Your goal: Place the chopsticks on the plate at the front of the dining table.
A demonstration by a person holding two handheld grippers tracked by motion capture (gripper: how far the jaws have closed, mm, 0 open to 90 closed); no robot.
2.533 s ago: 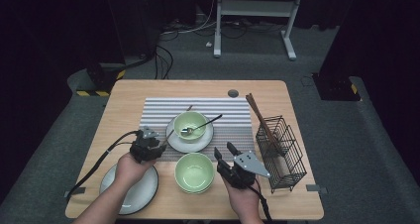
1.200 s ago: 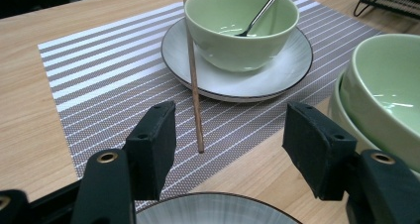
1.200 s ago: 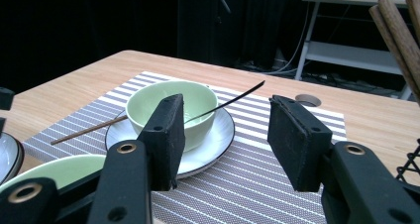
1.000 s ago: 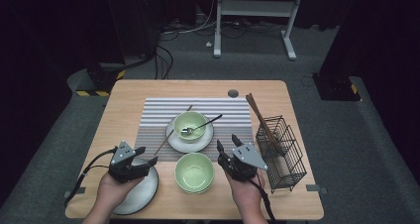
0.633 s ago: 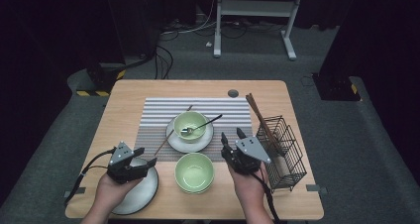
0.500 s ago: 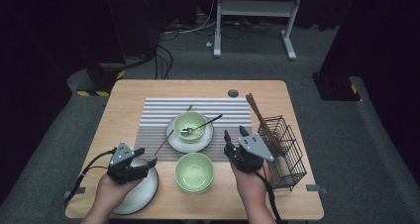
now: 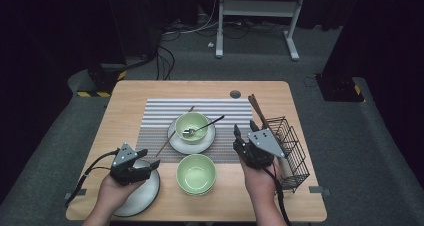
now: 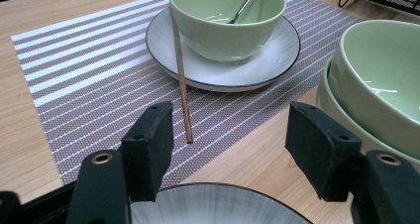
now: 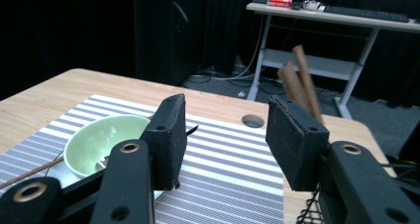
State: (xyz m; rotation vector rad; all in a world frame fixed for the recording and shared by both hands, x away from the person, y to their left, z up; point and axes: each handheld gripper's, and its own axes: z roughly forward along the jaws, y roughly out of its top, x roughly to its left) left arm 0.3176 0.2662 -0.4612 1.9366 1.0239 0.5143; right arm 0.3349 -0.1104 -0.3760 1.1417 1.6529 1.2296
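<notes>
A green bowl [image 7: 192,126] holding a metal spoon [image 7: 205,127] stands on a white plate [image 7: 177,143] on the striped placemat [image 7: 160,113]. A wooden chopstick [image 7: 172,133] leans on that plate's left rim. In the left gripper view the bowl [image 8: 223,21] and the chopstick [image 8: 181,70] lie ahead. My left gripper [image 7: 149,157] hovers open over a grey plate [image 7: 137,196] at the front left, its jaws [image 8: 230,135] empty. My right gripper [image 7: 245,129] is raised over the mat's right end, open and empty [image 9: 228,130]. Two stacked green bowls [image 7: 196,173] sit between my hands.
A black wire basket [image 7: 290,146] stands at the right edge, just right of my right gripper, with brown chopsticks [image 7: 257,111] sticking up from its far corner. A round cable hole [image 7: 235,94] sits near the table's far edge. Beyond is a dark room with a desk frame.
My right gripper has risen and moved forward from beside the stacked bowls to the mat's right end. My left gripper earlier drew back from the white plate to the grey plate and now stays there.
</notes>
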